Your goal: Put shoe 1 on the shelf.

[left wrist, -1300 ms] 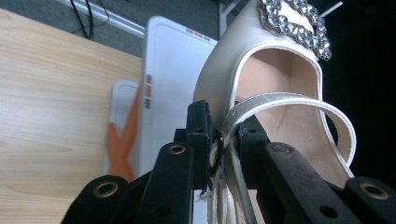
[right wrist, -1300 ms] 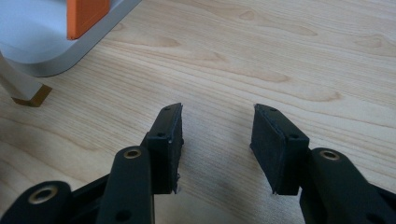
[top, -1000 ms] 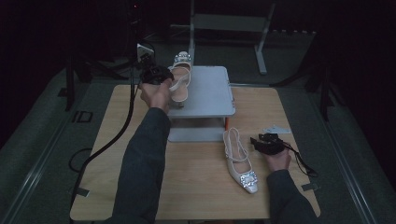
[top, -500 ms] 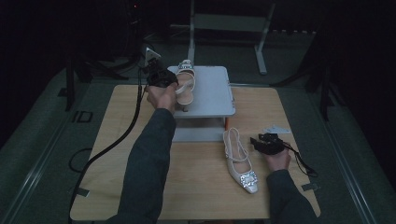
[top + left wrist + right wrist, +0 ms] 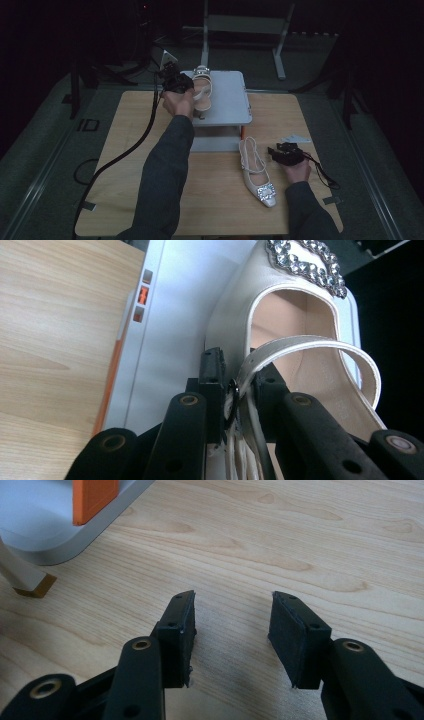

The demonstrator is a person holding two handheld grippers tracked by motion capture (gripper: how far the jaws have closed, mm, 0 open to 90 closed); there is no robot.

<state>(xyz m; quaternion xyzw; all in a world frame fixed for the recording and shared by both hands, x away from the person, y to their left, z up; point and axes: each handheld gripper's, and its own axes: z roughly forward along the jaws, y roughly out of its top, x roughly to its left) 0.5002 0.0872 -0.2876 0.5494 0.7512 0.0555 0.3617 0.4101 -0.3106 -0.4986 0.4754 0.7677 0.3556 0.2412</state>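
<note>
A white slingback shoe with a rhinestone buckle lies over the left part of a grey raised platform. My left gripper is shut on it; in the left gripper view the jaws pinch the heel strap of this shoe. I cannot tell if its sole touches the platform. The matching shoe lies flat on the wooden table, toe toward the person. Just right of it my right gripper rests, open above bare wood, holding nothing.
The platform's grey base with an orange block stands left of the right gripper, beside a white heel with a gold tip. A black cable trails over the table's left side. A small pale sheet lies at right.
My left gripper has carried the shoe a little to the right and toward the person, over the platform. The right gripper and the shoe on the table have stayed put.
</note>
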